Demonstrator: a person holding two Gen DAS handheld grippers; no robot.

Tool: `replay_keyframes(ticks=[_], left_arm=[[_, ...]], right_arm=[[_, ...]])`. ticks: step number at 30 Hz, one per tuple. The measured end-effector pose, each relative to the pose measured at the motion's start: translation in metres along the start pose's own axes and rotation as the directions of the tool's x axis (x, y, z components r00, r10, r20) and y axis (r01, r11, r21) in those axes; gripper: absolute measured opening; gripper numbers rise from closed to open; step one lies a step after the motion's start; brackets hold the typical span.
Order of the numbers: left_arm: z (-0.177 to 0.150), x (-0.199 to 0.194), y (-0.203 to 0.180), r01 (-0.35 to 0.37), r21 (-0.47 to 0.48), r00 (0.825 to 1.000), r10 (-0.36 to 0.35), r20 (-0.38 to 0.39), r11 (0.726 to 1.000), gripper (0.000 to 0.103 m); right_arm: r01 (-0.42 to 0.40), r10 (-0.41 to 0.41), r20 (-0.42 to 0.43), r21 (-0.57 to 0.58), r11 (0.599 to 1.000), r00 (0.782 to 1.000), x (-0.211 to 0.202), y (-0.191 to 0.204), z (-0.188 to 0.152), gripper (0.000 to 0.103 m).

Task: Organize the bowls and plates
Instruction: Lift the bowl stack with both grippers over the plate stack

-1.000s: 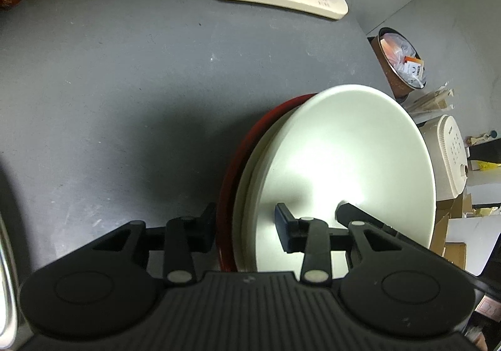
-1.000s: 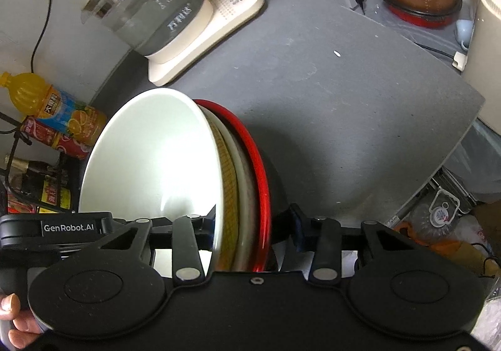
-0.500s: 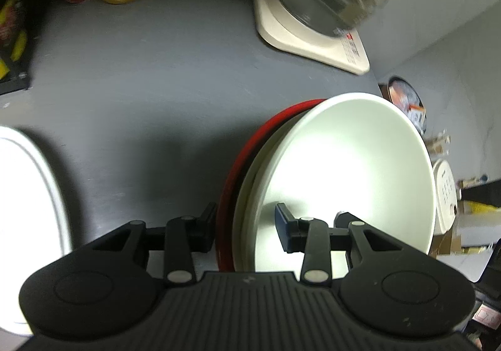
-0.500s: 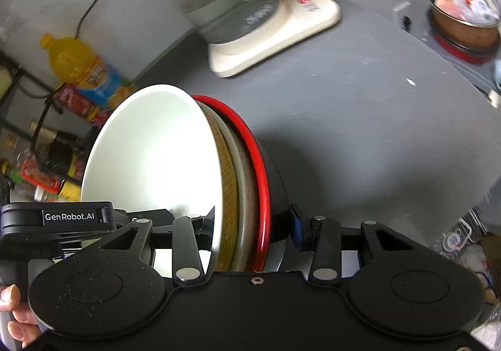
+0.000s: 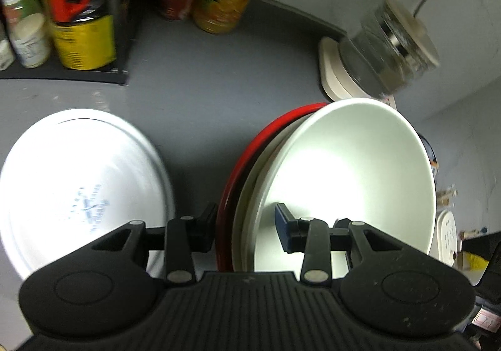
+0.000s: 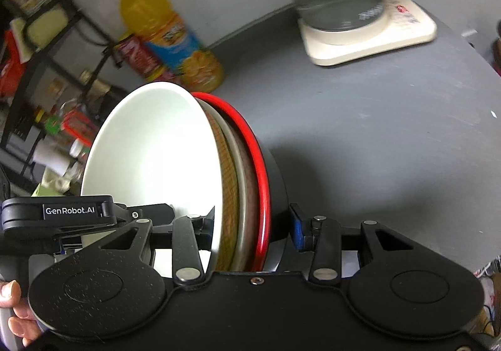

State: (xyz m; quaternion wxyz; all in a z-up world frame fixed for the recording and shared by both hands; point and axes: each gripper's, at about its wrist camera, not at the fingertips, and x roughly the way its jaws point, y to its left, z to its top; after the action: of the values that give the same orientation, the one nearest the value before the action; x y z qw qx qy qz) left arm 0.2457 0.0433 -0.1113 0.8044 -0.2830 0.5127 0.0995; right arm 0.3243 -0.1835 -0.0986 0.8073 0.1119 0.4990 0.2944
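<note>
Left gripper (image 5: 245,227) and right gripper (image 6: 252,224) both clamp the nested bowl stack (image 5: 328,182), held on edge. Only left view shows white plate (image 5: 78,188) lying beside the stack.

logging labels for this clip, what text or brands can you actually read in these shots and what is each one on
"GenRobot.AI": white print on the black left gripper, seen in the right wrist view.
Orange drink bottle: label blurred, unreadable.
Red can: print blurred, unreadable.
Kettle base: small red mark and print on the glass, too blurred.
Large white plate: faint blue marking, not legible.
Shelf jars: labels too small.
</note>
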Motion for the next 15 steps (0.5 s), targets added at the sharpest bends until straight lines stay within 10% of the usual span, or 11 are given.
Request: replay_keyframes(ticks=[15], left_arm=[[-0.022, -0.051, 0.089, -0.047, -0.176, 0.994, 0.063, 0.085, 0.983, 0.038]], right_arm=[[-0.100, 0.088, -0.083, -0.141, 0.985, 0.993, 0.033, 0.084, -0.018, 0.041]])
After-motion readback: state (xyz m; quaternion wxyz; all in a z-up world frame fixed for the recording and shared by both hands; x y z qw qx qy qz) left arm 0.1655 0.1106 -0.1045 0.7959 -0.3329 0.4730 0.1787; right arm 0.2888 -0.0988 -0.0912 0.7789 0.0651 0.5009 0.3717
